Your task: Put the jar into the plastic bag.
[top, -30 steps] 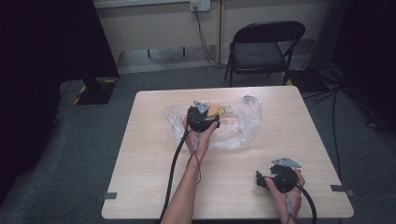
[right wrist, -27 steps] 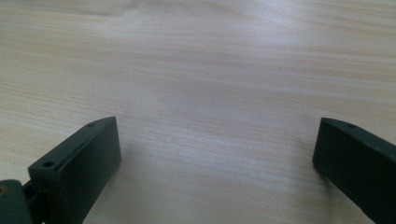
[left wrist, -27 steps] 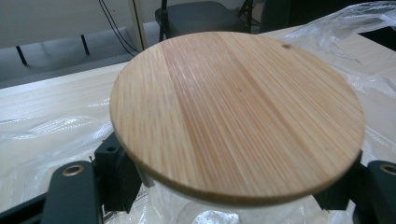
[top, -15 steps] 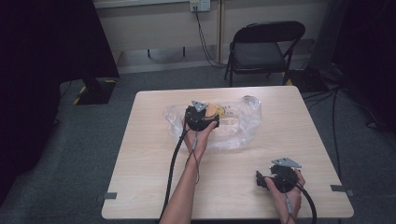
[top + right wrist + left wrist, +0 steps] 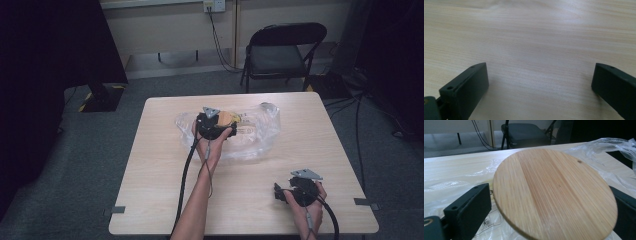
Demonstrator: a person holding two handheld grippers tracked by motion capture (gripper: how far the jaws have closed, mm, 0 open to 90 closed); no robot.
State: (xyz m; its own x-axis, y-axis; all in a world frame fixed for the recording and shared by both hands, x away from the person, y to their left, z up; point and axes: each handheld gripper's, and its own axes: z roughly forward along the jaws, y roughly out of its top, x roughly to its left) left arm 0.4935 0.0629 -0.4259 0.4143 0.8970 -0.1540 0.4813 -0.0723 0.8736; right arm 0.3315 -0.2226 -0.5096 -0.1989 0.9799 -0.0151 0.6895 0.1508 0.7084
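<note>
Light wood tabletop [image 5: 150, 190], folding chair [image 5: 280, 50] beyond its far edge. Clear plastic bag [image 5: 255, 132] crumpled at centre-far. Left tool [image 5: 214, 124] over the bag, jaws either side of a round wooden disc [image 5: 554, 192], tilted; grip contact unclear. Right tool [image 5: 285, 192] near right-front corner, jaws wide, nothing between.

- High view looks forward and down over the whole table [image 5: 150, 200].
- Left gripper view sits close above the table [image 5: 454, 167], facing the far chair [image 5: 529, 132], which the high view shares.
- Right gripper view looks closely down at bare table [image 5: 536, 37].
</note>
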